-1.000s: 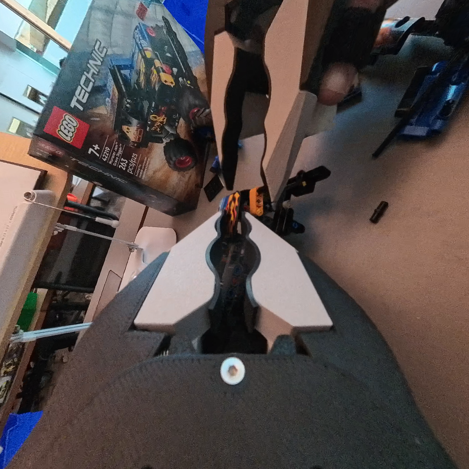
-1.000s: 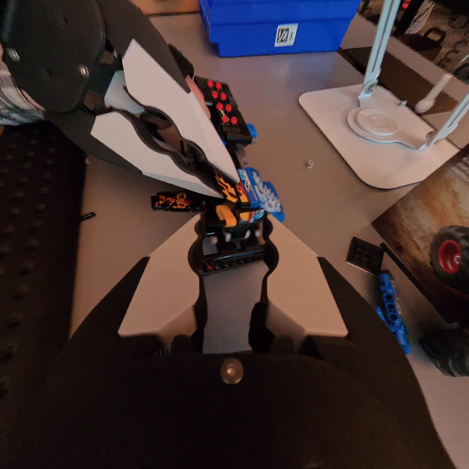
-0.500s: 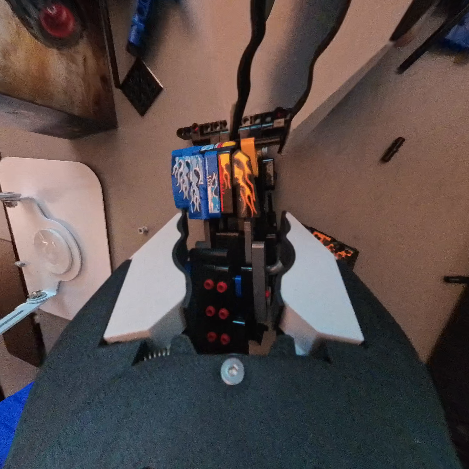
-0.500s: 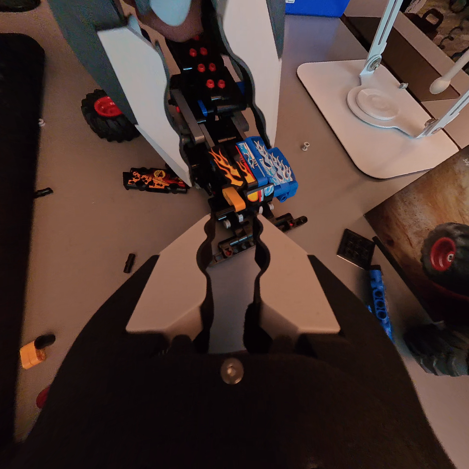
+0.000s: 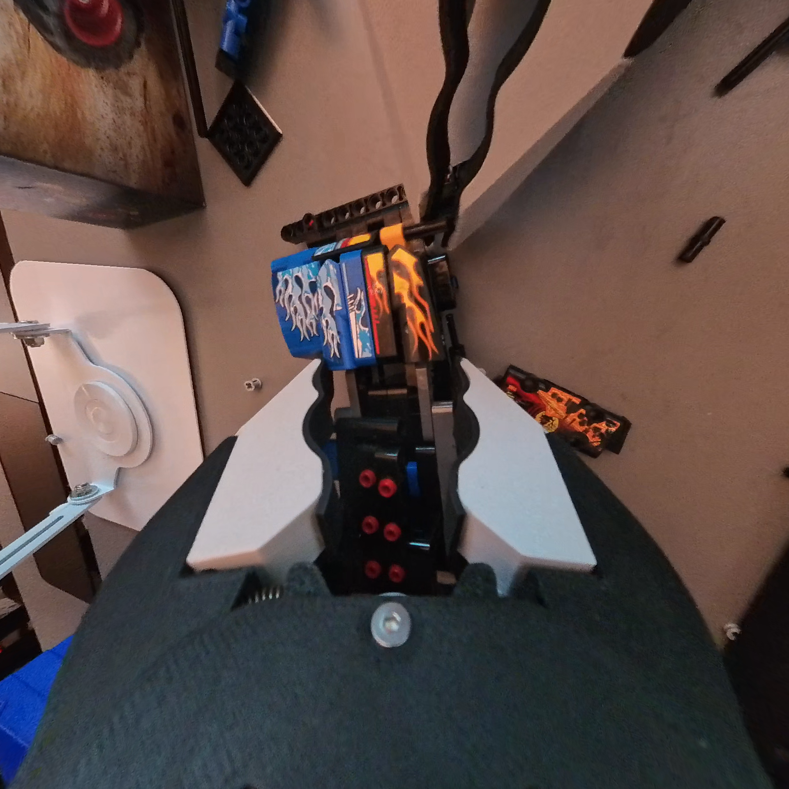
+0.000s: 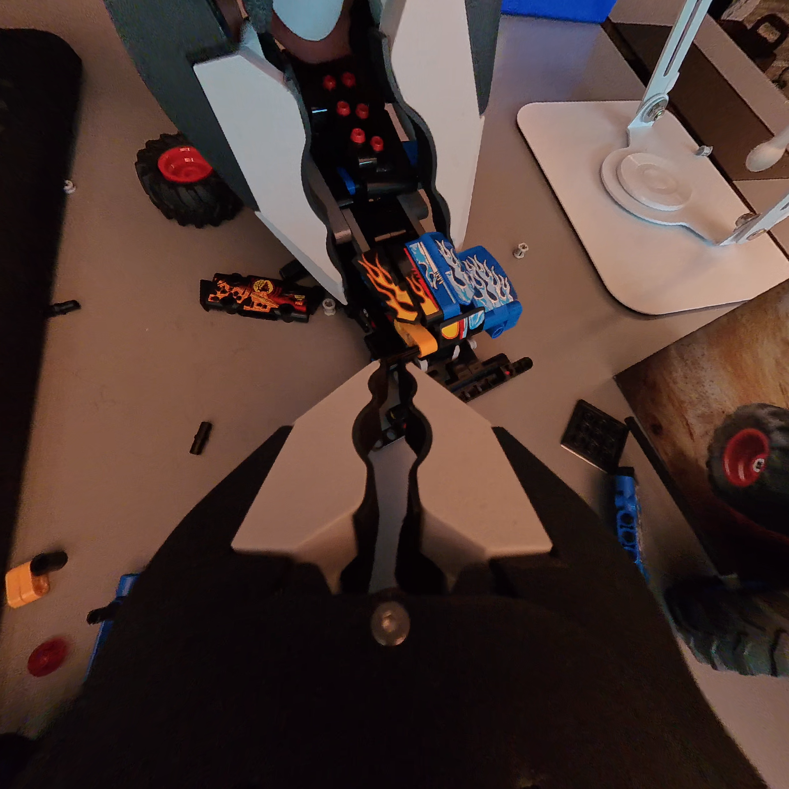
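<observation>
Flame-decorated brick truck body (image 5: 363,324) clamped in my left gripper (image 5: 390,375); my right gripper (image 6: 390,367), beyond its nose, pinches its black axle (image 6: 399,356) above the tabletop (image 6: 128,384).

Grey-beige tabletop (image 6: 128,384) under dim warm light. White stand base (image 6: 597,192) at table edge. Black mat (image 6: 25,213) along opposite side.

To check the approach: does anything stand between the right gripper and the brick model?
Nothing visible does. The right gripper has its fingers closed on the black axle at the front of the brick model, which the left gripper clamps. The loose flame panel lies aside on the table.
</observation>
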